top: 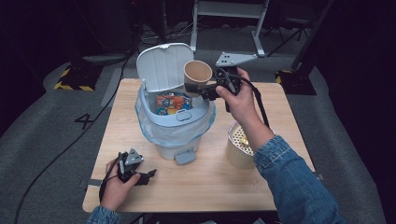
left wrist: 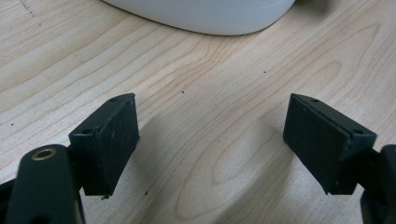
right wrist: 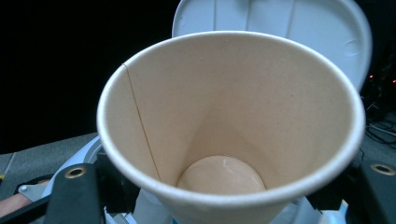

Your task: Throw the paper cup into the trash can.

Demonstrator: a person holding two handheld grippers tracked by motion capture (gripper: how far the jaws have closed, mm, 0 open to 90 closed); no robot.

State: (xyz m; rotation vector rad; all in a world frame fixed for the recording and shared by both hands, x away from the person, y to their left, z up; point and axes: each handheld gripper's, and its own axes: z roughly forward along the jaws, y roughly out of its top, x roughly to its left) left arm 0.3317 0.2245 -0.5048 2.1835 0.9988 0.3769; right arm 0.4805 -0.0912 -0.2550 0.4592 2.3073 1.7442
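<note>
tapered paper cup (top: 197, 72) pinched in right hand-held gripper (top: 201, 89).

— Is any writing to be read anywhere?
— A white "4" (top: 84, 121) is seen painted on the grey floor (top: 42, 126), left of the table (top: 219, 182); print is carried by the colourful packets (top: 171, 102) inside the bin (top: 173, 122), but it is too small to be read; nothing else legible is found.
</note>
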